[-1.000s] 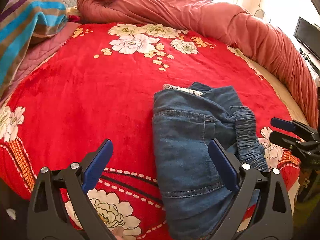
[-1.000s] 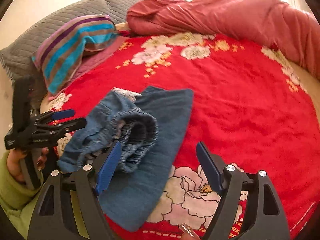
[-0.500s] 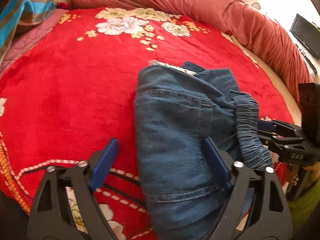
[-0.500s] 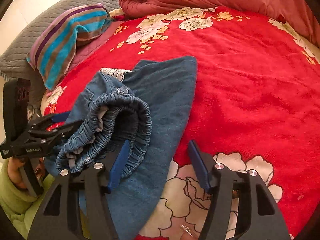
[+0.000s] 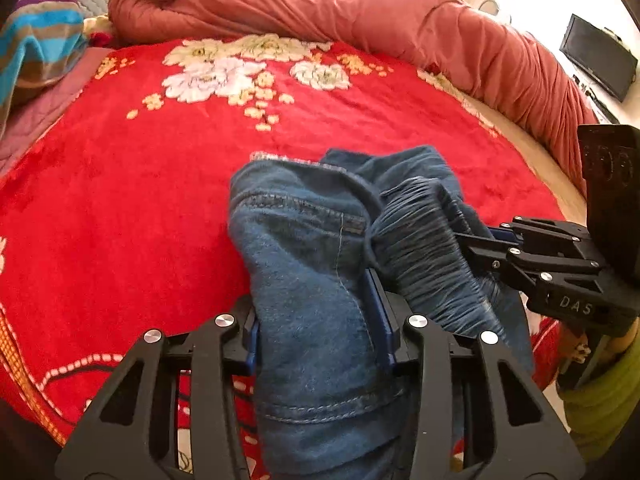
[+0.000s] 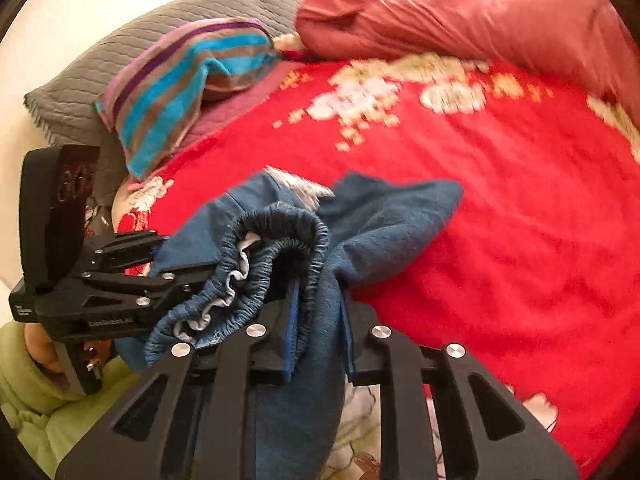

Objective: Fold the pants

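The pants (image 5: 312, 240) are lying on the blanket (image 5: 120, 200), a rolled quilt (image 5: 360, 12) lying behind, a pillow (image 6: 80, 92) sitting left.

Hidden and cut off

My pants (image 5: 312, 264) run off the bottom edge behind my left gripper (image 5: 318, 320); in the right wrist view the blanket's flowers (image 6: 400, 88) blur, and my sleeve (image 6: 24, 392) is cropped.

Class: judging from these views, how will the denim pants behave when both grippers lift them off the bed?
The denim pants will probably sag between the left gripper and right gripper; they already bunch. The soft folds may slide apart. The thick layers suggest some weight.
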`<state>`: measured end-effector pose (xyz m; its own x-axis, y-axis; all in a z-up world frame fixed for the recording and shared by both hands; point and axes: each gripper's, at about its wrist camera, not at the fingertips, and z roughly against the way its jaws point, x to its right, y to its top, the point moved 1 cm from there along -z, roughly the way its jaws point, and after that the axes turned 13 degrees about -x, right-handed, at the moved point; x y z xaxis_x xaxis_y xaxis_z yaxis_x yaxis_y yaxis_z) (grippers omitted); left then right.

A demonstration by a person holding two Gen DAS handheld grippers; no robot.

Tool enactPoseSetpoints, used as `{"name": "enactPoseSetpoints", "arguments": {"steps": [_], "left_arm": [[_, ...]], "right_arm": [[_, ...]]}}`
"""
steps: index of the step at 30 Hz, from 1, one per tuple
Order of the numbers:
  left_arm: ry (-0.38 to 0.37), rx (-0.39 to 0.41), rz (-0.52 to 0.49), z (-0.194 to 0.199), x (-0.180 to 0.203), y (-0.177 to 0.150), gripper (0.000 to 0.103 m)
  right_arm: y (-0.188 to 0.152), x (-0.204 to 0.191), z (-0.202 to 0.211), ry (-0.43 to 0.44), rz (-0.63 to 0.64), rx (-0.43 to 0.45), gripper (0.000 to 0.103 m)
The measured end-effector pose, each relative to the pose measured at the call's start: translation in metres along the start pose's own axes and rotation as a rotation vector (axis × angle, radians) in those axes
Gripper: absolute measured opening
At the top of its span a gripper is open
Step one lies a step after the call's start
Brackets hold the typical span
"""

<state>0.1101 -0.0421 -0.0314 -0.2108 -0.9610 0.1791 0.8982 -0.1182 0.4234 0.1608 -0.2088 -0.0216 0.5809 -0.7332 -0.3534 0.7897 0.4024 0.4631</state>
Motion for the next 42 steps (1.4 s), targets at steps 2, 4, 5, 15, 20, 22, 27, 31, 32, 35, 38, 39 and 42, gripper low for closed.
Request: {"name": "enactPoseSetpoints", "arguments": {"steps": [2,4,5,15,20,22,27,31,32,35,38,39,42], "left_arm": [[0.005,0.015,0.007,0.003,-0.002,0.006,0.034],[0.005,0.033,0.022,0.007,-0.006,0.012,0.034],[0.001,0.037,0.031,0.008,-0.009,0.014,0.034],[0.032,0.078,0.061,0.008,-0.026,0.047,0.034],[0.049,0.092,0.063,0.006,-0.029,0.059,0.034],[0.057,0.092,0.063,0.003,-0.03,0.061,0.034],[0.08,0.071,0.073,-0.008,-0.037,0.061,0.034],[0.098,0.044,0.094,-0.017,-0.046,0.058,0.047],[0.099,0.041,0.098,-0.018,-0.048,0.057,0.048],[0.105,0.036,0.098,-0.019,-0.05,0.055,0.054],[0.123,0.026,0.097,-0.023,-0.051,0.055,0.058],[0.129,0.018,0.1,-0.026,-0.052,0.055,0.062],[0.114,-0.001,0.115,-0.032,-0.056,0.052,0.064]], "right_arm": [[0.007,-0.002,0.003,-0.005,0.015,0.016,0.016],[0.016,-0.002,0.005,-0.01,0.023,0.031,0.016],[0.02,-0.002,0.005,-0.011,0.025,0.036,0.016],[0.059,0.003,0.001,-0.039,0.053,0.075,0.016],[0.073,0.007,-0.006,-0.07,0.048,0.072,0.016],[0.076,0.01,-0.01,-0.075,0.04,0.067,0.016],[0.076,0.018,-0.022,-0.098,0.014,0.048,0.018],[0.069,0.027,-0.026,-0.113,-0.025,0.035,0.022],[0.068,0.03,-0.026,-0.116,-0.037,0.033,0.029],[0.063,0.036,-0.028,-0.128,-0.07,0.022,0.041],[0.059,0.042,-0.034,-0.181,-0.095,-0.022,0.043],[0.056,0.046,-0.04,-0.201,-0.108,-0.051,0.047],[0.05,0.057,-0.054,-0.219,-0.149,-0.104,0.05]]}}
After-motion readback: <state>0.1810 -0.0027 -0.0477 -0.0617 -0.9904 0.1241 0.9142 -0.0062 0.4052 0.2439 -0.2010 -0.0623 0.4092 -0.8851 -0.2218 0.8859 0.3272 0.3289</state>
